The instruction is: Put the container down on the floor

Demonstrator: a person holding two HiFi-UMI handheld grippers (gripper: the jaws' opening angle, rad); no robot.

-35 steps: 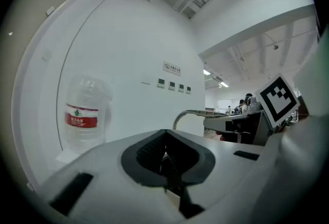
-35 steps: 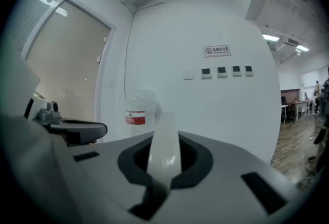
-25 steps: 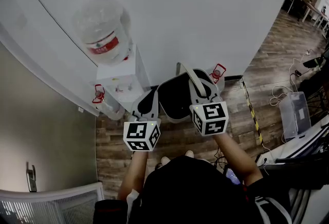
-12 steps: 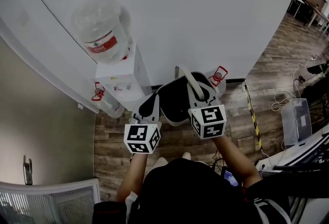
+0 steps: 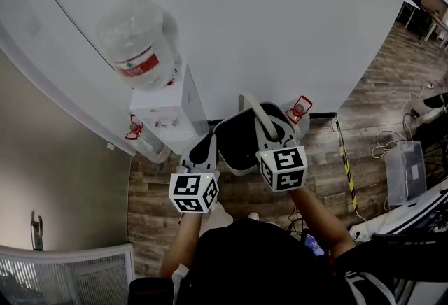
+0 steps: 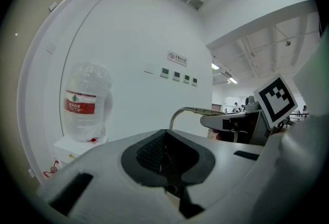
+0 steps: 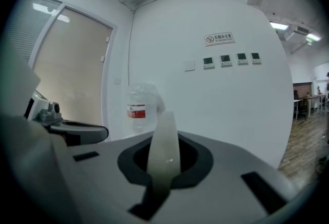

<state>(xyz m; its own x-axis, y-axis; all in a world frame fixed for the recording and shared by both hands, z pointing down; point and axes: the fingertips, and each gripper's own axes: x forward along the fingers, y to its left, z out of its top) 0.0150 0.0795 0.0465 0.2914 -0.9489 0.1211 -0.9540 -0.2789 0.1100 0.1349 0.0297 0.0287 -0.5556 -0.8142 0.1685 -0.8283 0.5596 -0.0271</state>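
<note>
Container (image 5: 238, 146) is a grey bin with a dark inside and a pale arched handle (image 5: 257, 113). In the head view it's hanging over the wooden floor (image 5: 154, 192), just in front of the water dispenser (image 5: 171, 111), so it's not down yet. The right gripper (image 5: 271, 134) is up at the handle and the left gripper (image 5: 204, 148) sits right by the near rim; can't tell if it's touching.

Left gripper view: the jaws look closed together with nothing I can see between them.

Right gripper view: the jaws are clamped on that pale handle strip.

My guess is it's stiff plastic and pretty light when empty, but it'll swing off a thin, smooth handle. I'd keep the grip at the top middle of the handle and steady the rim with the other side.
</note>
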